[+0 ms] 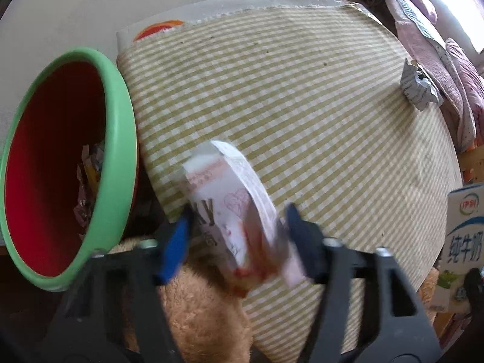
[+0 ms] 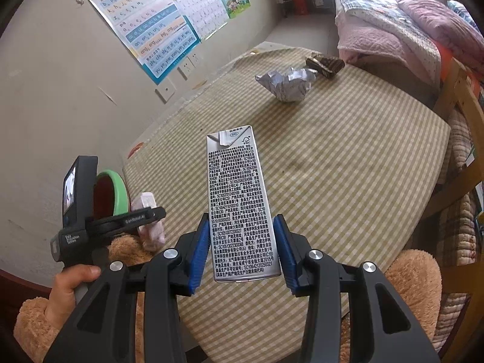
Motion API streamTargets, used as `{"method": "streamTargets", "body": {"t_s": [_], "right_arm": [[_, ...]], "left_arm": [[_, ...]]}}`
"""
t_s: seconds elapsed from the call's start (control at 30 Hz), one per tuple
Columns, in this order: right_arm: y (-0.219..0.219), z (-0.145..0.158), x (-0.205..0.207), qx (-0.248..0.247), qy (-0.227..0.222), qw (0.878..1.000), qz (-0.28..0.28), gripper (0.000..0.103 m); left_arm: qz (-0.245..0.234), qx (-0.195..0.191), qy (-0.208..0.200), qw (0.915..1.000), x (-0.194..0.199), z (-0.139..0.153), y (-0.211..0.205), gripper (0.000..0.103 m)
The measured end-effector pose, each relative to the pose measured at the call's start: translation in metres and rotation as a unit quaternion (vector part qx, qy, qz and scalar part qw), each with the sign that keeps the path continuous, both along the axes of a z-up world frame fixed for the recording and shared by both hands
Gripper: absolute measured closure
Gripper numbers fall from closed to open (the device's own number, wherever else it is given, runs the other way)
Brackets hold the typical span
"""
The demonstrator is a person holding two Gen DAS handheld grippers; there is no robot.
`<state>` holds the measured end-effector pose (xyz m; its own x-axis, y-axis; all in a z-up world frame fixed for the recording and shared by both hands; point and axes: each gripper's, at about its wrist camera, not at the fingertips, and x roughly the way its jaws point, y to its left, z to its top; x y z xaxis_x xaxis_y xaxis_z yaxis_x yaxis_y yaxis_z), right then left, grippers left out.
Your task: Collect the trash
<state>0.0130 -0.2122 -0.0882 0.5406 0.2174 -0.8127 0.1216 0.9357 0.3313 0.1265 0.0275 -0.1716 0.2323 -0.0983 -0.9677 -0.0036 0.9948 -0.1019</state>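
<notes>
Left wrist view: left gripper (image 1: pixel 237 239) pinches a pink wrapper (image 1: pixel 239 211) beside the red bin (image 1: pixel 115 139), over the checked table (image 1: pixel 302 106). Right wrist view alone shows the right gripper (image 2: pixel 242 251) clamping a milk carton (image 2: pixel 239 205), crumpled foil (image 2: pixel 287 86) beyond.

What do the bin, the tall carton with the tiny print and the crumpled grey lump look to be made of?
Bin: probably plastic, with a smooth, slightly glossy green rim and red inside. Carton: seemingly coated paperboard with a silvery sheen, sharp folded edges and a top flap. Crumpled lump: thin printed paper or foil wrapper, judging by its sharp creases; hard to tell which.
</notes>
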Motion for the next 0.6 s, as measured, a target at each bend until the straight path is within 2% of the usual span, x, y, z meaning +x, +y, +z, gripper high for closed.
{"method": "streamTargets", "body": {"t_s": [0.03, 0.13, 0.4, 0.53, 0.6], "right_arm": [[0.0, 0.002, 0.0, -0.002, -0.003, 1.0, 0.0, 0.063], [0.002, 0.005, -0.001, -0.004, -0.007, 1.0, 0.0, 0.063], [0.017, 0.023, 0.001, -0.021, -0.03, 0.999, 0.014, 0.063], [0.032, 0.031, 0.004, -0.036, -0.042, 0.998, 0.034, 0.064], [0.039, 0.03, 0.008, -0.043, -0.04, 0.997, 0.046, 0.064]], "left_arm": [[0.0, -0.005, -0.003, 1.0, -0.001, 0.0, 0.0, 0.058], [0.003, -0.023, -0.028, 0.9993, -0.008, 0.011, 0.005, 0.06], [-0.003, -0.018, -0.153, 0.9881, -0.039, 0.082, 0.015, 0.06], [0.0, -0.021, -0.186, 0.9823, -0.047, 0.103, 0.028, 0.06], [0.001, -0.021, -0.187, 0.9821, -0.047, 0.107, 0.033, 0.06]]}}
